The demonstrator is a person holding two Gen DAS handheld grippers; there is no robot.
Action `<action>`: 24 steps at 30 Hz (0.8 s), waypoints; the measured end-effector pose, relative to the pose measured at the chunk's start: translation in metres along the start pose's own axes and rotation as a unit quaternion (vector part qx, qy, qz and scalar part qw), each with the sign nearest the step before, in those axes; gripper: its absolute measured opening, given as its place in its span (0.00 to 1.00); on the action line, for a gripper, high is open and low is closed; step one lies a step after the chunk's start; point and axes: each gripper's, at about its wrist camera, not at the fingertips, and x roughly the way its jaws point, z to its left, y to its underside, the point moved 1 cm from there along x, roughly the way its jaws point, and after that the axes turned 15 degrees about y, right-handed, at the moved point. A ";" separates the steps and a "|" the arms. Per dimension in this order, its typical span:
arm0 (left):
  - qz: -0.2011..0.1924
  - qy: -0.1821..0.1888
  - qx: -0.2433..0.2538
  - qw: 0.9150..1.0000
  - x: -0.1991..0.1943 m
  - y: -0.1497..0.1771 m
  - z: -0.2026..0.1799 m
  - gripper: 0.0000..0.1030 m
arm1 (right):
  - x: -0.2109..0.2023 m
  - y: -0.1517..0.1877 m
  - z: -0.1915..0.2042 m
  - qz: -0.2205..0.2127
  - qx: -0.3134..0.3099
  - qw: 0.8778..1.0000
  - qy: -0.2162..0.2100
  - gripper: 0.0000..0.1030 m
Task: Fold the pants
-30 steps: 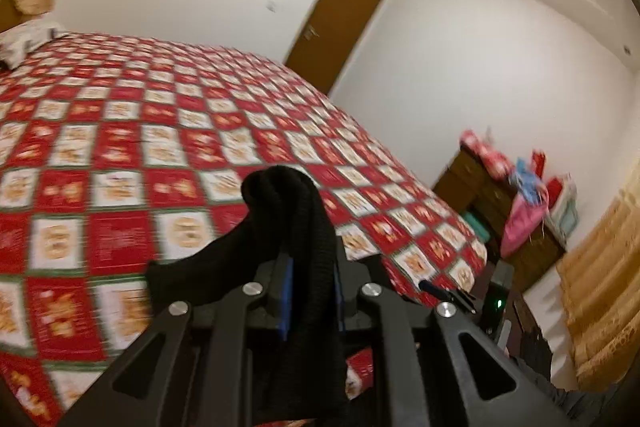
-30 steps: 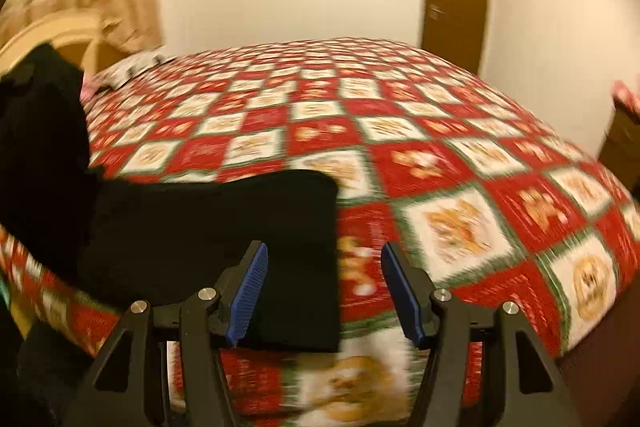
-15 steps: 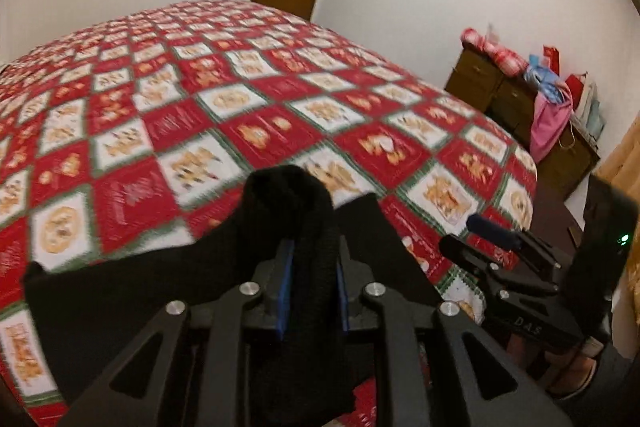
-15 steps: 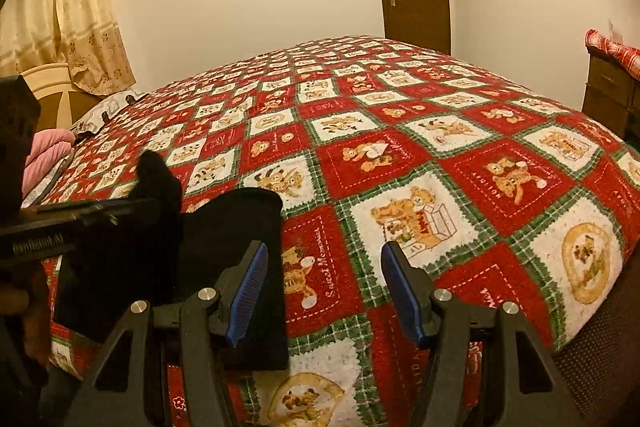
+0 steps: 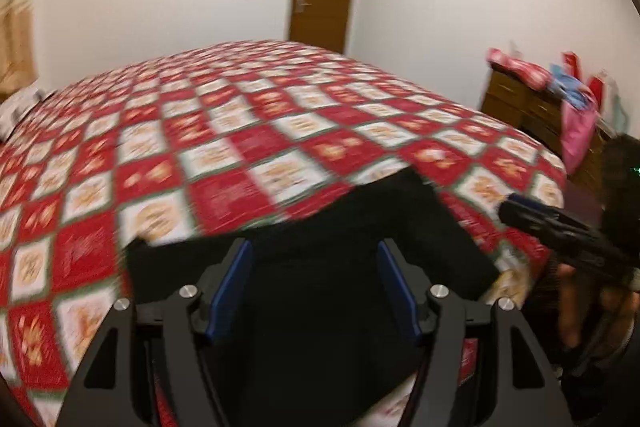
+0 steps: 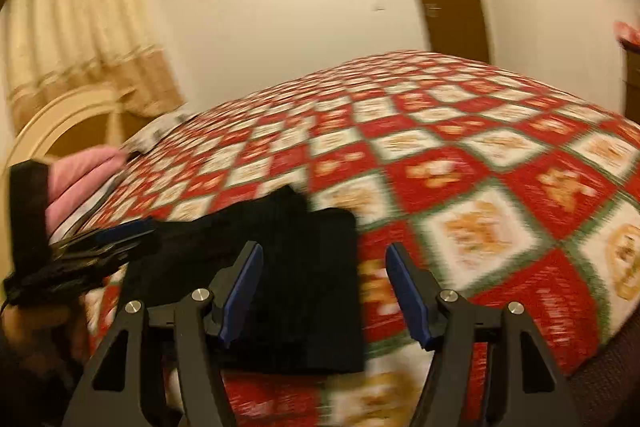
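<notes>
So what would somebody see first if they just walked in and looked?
The red and white checked quilt, which covers the whole bed. Next, the black pants lying folded at the bed's near edge, dark against it. Both grippers' blue-padded fingers stand open over the pants, the left ones having just opened.

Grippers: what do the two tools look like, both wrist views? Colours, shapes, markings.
Both look identical. The left tool and right tool each have two matte black angular fingers with cut-out windows, silver round screw heads at the joints, and flat blue pads on the inner faces. No cables or lettering are legible in these blurred frames. In the left view, the right tool's body shows a small green light.
</notes>
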 end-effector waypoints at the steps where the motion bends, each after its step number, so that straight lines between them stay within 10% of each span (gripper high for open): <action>1: -0.003 -0.004 -0.011 1.000 -0.003 0.004 0.008 0.65 | 0.002 0.003 0.012 0.010 -0.021 1.000 -0.004 0.63; 6: -0.011 -0.019 -0.057 0.998 -0.010 0.026 0.038 0.65 | 0.023 0.015 0.025 0.065 -0.036 0.997 0.021 0.63; 10: -0.012 -0.018 -0.064 0.998 -0.008 0.034 0.043 0.65 | 0.027 0.019 0.023 0.091 -0.034 0.995 -0.005 0.16; 17: -0.011 -0.015 -0.057 0.998 -0.006 0.037 0.043 0.67 | -0.002 0.014 0.012 0.053 -0.032 0.998 0.001 0.12; 24: 0.006 -0.024 -0.047 0.999 0.009 0.044 0.040 0.70 | 0.027 0.024 -0.003 0.108 -0.019 0.994 0.015 0.13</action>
